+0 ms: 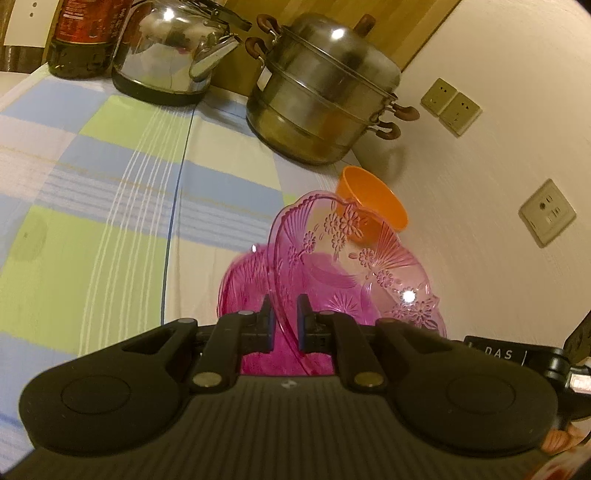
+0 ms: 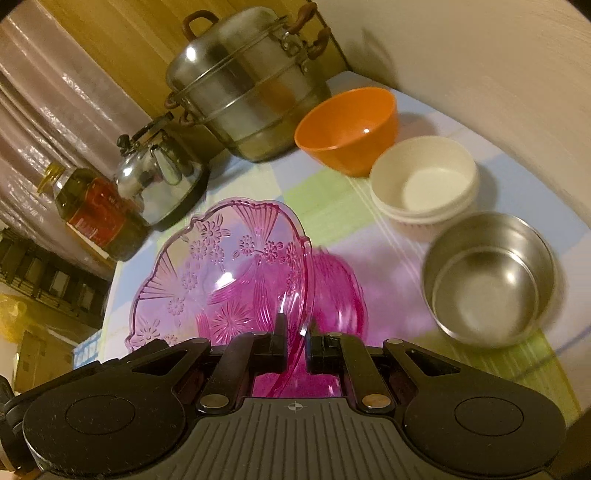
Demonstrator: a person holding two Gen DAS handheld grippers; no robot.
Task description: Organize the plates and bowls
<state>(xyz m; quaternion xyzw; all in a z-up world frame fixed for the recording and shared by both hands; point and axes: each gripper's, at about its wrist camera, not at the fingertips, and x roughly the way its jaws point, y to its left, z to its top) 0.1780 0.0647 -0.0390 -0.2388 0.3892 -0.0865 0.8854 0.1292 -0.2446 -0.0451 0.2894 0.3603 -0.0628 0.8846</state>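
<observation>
A clear pink plate (image 1: 351, 258) with pressed flowers is held up on a tilt above the checked tablecloth (image 1: 110, 184). My left gripper (image 1: 284, 306) is shut on its rim, and the plate spreads out to the right of the fingers. In the right wrist view my right gripper (image 2: 297, 325) is shut on the pink plate's (image 2: 221, 266) rim, with the plate spreading to the left. A darker pink shape shows behind it; I cannot tell if it is a second plate. An orange bowl (image 2: 347, 125), stacked white bowls (image 2: 424, 181) and a steel bowl (image 2: 487, 280) stand in a row at the right.
A steel steamer pot (image 1: 325, 92) stands at the back by the wall, with a kettle (image 1: 170, 48) and a dark oil bottle (image 1: 85, 33) to its left. The orange bowl (image 1: 373, 199) sits close to the white wall with sockets (image 1: 450, 107).
</observation>
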